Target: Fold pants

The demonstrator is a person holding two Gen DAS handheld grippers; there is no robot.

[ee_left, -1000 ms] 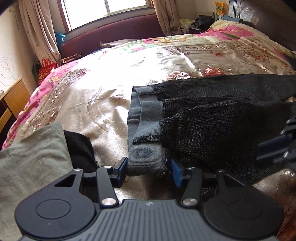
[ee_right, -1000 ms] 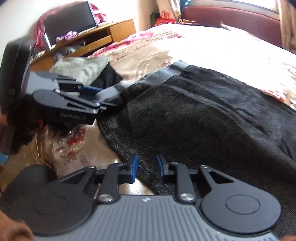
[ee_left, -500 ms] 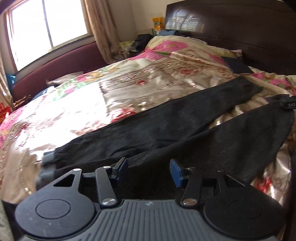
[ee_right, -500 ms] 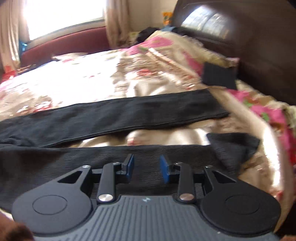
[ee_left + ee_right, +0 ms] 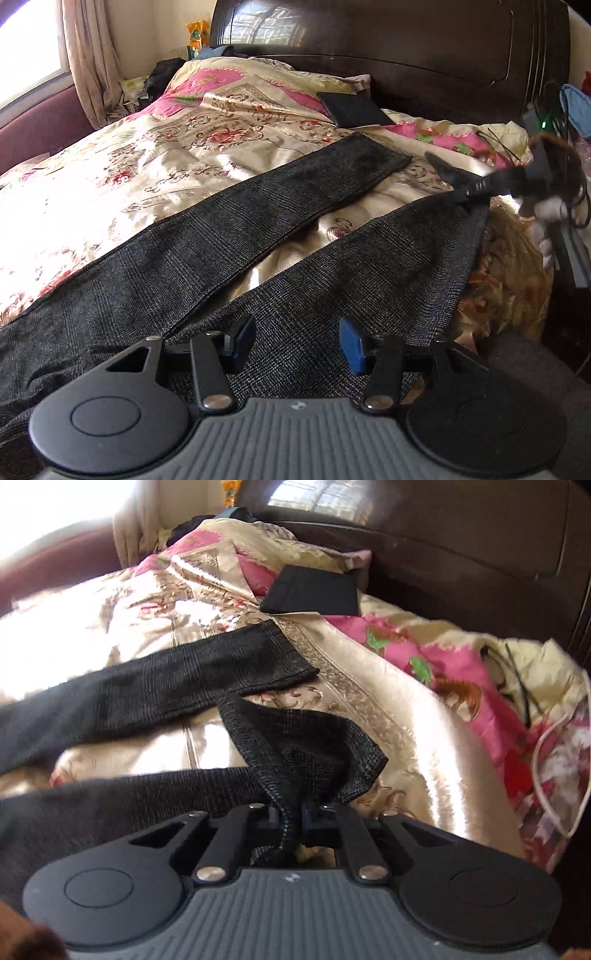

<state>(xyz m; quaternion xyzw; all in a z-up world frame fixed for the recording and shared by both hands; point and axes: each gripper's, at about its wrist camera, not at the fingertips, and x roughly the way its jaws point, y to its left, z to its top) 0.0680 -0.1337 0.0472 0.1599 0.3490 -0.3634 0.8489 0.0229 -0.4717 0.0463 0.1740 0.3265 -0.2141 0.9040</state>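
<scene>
Pants [image 5: 229,236] of dark checked cloth lie spread on the bed's flowered quilt [image 5: 155,158], legs parted in a V toward the dark headboard [image 5: 406,55]. No container shows; a black folded item [image 5: 352,109] rests on the quilt near the headboard. The right gripper [image 5: 291,818] has just closed its jaws tight on the hem of the near leg, bunching it; half a second ago they stood apart over flat cloth. The left gripper [image 5: 295,341] hovers above the near leg, jaws about half open and holding nothing, as before. Both views have swung from the waistband end toward the cuffs.
</scene>
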